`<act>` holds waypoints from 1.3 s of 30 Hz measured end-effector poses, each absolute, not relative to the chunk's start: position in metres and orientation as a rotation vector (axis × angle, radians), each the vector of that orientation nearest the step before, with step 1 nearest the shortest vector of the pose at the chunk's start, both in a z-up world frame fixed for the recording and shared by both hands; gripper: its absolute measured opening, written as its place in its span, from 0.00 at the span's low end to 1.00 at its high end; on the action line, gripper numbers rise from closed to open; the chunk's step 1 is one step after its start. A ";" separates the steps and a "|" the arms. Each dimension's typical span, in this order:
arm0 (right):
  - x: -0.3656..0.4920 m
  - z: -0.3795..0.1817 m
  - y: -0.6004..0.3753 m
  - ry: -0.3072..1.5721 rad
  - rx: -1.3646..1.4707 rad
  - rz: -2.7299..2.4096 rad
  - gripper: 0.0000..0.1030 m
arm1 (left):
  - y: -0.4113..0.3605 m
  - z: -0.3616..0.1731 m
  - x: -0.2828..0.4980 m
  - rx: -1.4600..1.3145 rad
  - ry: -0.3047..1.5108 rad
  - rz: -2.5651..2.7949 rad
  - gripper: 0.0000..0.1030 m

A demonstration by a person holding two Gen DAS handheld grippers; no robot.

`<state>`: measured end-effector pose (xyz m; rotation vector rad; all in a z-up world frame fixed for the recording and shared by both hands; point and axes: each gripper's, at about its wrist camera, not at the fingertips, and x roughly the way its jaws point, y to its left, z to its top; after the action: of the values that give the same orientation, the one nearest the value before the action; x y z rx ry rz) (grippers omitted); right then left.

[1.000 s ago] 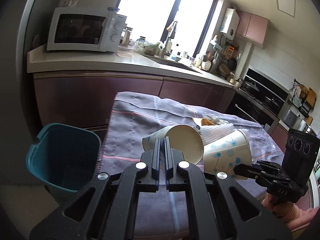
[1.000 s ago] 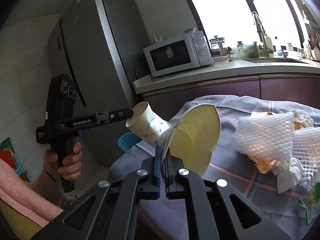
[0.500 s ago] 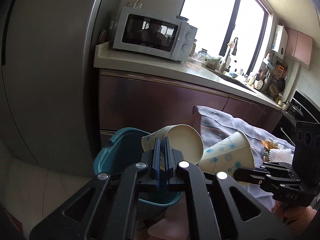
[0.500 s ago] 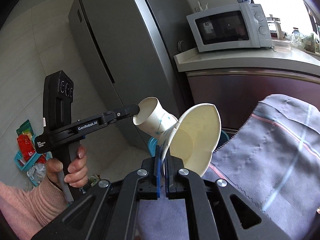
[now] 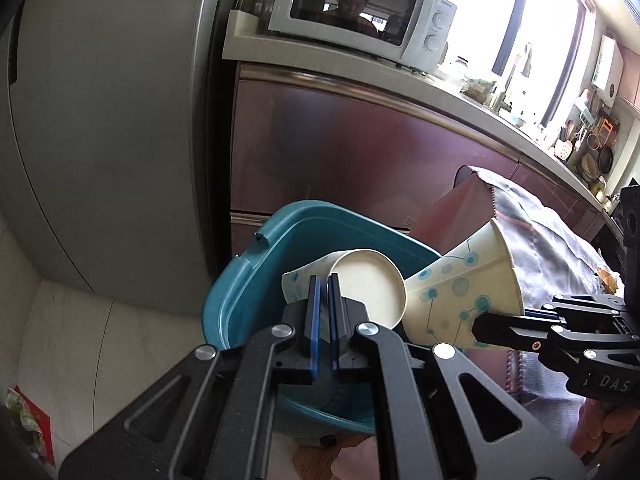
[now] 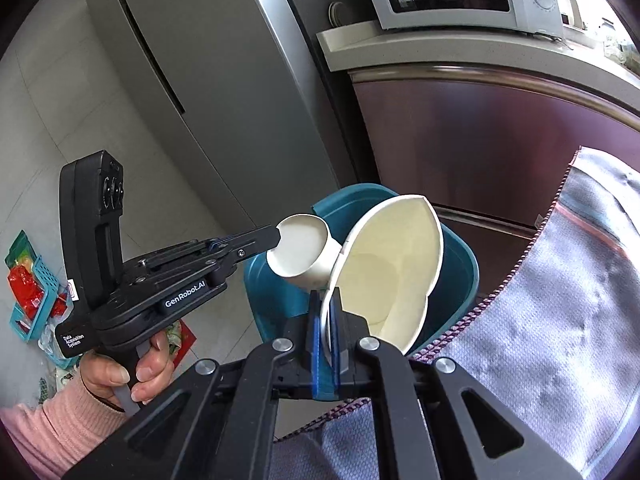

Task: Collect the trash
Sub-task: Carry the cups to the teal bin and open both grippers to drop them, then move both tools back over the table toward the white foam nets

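So I've got my left claw (image 5: 325,312) pinched on one paper cup (image 5: 360,284) and my right claw (image 6: 325,330) clamped on a squashed cup (image 6: 390,276), both hanging over the teal bin (image 5: 288,248), nothing dropped yet, looks halfway-ish.

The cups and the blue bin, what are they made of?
Left cup: looks like paper, matte cream inside, blue dots printed outside. Right cup: paper too, since its rim is squashed and creased where the right gripper pinches it. Bin: probably plastic, with smooth, slightly shiny teal walls and moulded, rounded corners.
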<state>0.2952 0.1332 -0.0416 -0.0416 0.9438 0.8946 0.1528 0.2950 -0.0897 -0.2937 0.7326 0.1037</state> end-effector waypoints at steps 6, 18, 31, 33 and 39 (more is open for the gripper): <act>0.308 -0.047 0.139 0.988 -0.034 0.852 0.10 | 0.289 -0.116 0.174 -0.269 0.807 0.106 0.05; 0.293 -0.032 0.106 0.914 0.002 0.839 0.19 | 0.262 -0.113 0.184 -0.241 0.788 0.088 0.30; 0.212 0.021 -0.020 0.637 0.103 0.744 0.44 | 0.170 -0.026 0.123 -0.167 0.558 -0.241 0.60; 0.199 0.023 -0.047 0.617 0.133 0.707 0.44 | 0.146 -0.020 0.122 -0.155 0.558 -0.319 0.62; 0.165 0.025 -0.126 0.571 0.197 0.528 0.49 | 0.067 -0.017 0.129 -0.121 0.597 -0.499 0.62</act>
<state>0.1645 -0.1263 0.0247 0.1969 0.5711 0.5285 0.1291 0.0675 -0.0167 -0.1211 0.5968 -0.4989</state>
